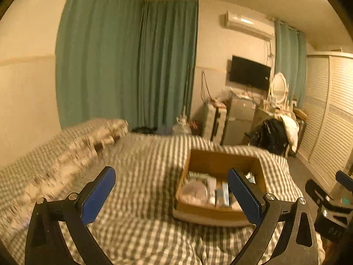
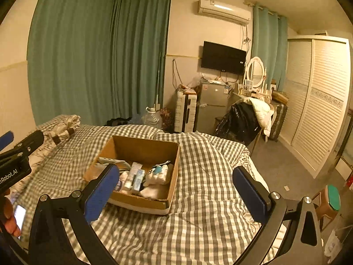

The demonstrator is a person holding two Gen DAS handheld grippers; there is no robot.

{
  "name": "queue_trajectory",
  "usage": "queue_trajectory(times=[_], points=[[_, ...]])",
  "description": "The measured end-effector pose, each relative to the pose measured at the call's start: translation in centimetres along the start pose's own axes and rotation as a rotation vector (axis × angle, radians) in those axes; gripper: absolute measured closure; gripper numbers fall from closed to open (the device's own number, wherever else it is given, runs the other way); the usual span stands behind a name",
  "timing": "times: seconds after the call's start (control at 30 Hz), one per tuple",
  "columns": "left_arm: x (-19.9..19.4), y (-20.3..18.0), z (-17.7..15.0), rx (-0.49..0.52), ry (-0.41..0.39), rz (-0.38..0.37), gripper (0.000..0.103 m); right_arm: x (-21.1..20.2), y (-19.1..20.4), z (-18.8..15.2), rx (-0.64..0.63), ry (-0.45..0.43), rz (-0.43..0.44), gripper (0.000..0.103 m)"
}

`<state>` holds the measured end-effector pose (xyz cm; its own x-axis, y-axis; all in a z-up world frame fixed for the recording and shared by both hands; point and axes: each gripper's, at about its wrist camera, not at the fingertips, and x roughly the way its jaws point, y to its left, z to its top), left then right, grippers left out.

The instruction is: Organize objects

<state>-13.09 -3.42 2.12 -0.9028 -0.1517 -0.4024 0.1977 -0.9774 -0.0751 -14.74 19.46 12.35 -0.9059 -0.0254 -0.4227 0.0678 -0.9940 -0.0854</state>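
I hold both tools above the grey-and-white checked bed (image 2: 198,198), neither carrying anything: the left hand-held gripper (image 1: 172,192) is spread wide, and the right hand-held gripper (image 2: 174,187) is spread wide too. The open brown cardboard box (image 2: 145,148) sits near the bed's far right corner, holding small tubes (image 2: 134,174) and white cloth bundles (image 2: 158,176). I judge this the approach step; next I must pick one item and lower over it.

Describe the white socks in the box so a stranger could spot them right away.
On the checked bed sits an open cardboard box. The white socks lie bundled in its near right corner, soft and lumpy with a teal patch, unlike the upright tubes beside them.
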Motion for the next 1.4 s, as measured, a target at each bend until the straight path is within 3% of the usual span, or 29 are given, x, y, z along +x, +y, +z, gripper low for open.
queue_trajectory(times=[0.13, 0.2, 0.27, 0.5, 1.4], points=[[1.6, -0.5, -1.7, 0.065, 0.042, 0.017, 0.0, 2.2, -0.1, -2.0, 0.02, 0.009, -0.012, 0.0], [1.7, -0.6, -2.0, 0.075, 0.052, -0.01, 0.0, 3.0, 0.1, -2.6, 0.02, 0.022, 0.006, 0.0], [1.6, -1.0, -2.3, 0.086, 0.054, -0.047, 0.0, 3.5, 0.3, -2.9, 0.016, 0.023, 0.01, 0.0], [1.4, -2.0, -2.6, 0.147, 0.056, -0.043, 0.0, 3.6, 0.4, -3.2, 0.013, 0.029, 0.004, 0.0], [0.7, -1.9, -2.4, 0.122, 0.05, -0.049, 0.0, 3.6, 0.7, -3.5, -0.003, 0.049, 0.002, 0.0]])
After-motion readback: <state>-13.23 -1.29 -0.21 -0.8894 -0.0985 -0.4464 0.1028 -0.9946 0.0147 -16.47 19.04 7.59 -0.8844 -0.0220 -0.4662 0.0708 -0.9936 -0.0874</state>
